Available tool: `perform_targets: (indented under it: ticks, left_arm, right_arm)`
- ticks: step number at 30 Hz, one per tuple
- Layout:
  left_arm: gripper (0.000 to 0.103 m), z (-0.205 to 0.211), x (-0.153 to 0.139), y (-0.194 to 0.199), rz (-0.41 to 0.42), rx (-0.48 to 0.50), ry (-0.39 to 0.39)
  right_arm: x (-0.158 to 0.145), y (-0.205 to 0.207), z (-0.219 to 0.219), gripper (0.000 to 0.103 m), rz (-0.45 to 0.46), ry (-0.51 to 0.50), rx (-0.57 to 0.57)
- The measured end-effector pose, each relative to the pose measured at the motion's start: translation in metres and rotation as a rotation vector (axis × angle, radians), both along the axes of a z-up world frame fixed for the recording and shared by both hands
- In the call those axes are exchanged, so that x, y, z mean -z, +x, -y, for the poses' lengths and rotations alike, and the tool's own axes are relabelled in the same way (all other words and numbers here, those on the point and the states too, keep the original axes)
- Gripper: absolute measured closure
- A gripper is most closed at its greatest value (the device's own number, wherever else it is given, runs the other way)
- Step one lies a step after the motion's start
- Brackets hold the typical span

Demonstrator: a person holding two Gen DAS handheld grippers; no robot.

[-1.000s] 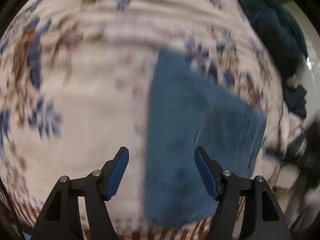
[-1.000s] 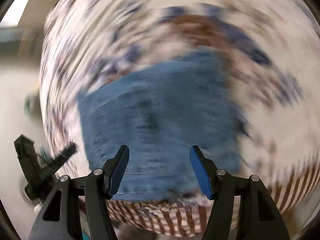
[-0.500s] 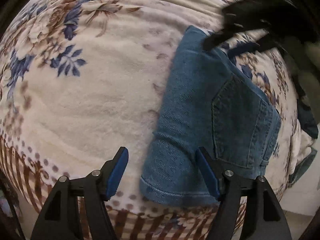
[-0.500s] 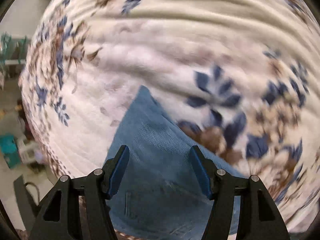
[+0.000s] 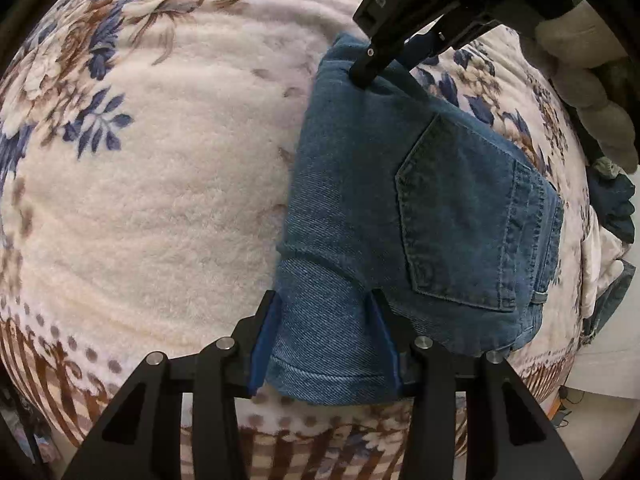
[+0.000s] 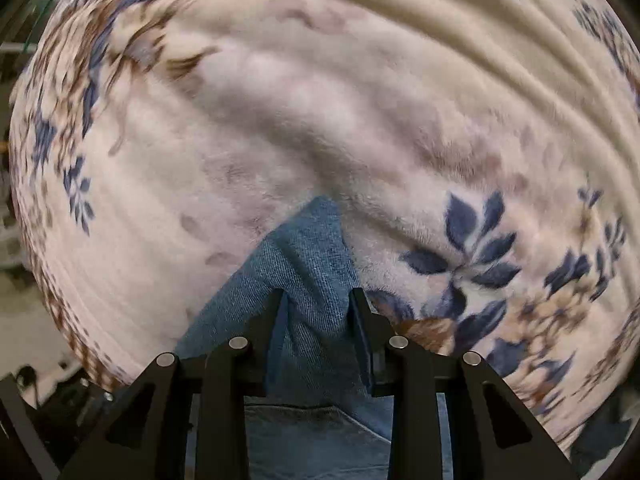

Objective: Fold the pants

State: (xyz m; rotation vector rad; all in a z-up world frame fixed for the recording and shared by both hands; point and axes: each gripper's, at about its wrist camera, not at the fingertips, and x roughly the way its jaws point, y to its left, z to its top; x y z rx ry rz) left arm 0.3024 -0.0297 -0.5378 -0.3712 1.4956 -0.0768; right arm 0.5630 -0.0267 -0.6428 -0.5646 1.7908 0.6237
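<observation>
Although the blue denim pants (image 5: 420,216) already lie as a compact, several-layered rectangle on the cream fleece blanket with blue and brown flowers (image 5: 160,200), the folding is, to judge from the two grips now being taken, not finished: one more fold (or a lift to carry the bundle off) seems to remain. A back pocket faces up on the right part of the bundle, and a hemmed edge lies at its near end.

Left hand-held gripper (image 5: 326,344): jaws have just been closing, and its blue pads now pinch the near left corner of the pants, the hemmed edge bunched between them.

Right hand-held gripper (image 6: 318,320): jaws have likewise just been closing, and it now clamps the far corner of the pants (image 6: 312,264), where the denim rises into a small ridge between the fingers. Seen from the left wrist, this gripper (image 5: 394,60) reaches down from the far side, held by a person's light-gloved hand (image 5: 588,80) at far right.

Thus the bundle spans from one gripper to the other along its left edge, gripped at both ends. Dark clothing lies at the blanket's right margin.
</observation>
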Motion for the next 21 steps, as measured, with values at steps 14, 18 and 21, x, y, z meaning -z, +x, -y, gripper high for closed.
perform_targets:
  ticks: [14, 18, 21]
  left_arm:
    - [0.004, -0.012, -0.026, 0.031, -0.043, 0.031, 0.046]
    - [0.004, -0.005, -0.022, 0.047, -0.026, 0.079, 0.079]
    - [0.004, -0.002, -0.017, 0.057, -0.017, 0.091, 0.086]
  right_arm:
    - [-0.078, -0.051, 0.22, 0.011, 0.122, 0.332, 0.656]
    - [-0.049, -0.105, 0.314, 0.011, 0.11, 0.27, 0.923]
    - [-0.023, -0.146, 0.36, 0.011, 0.103, 0.236, 1.058]
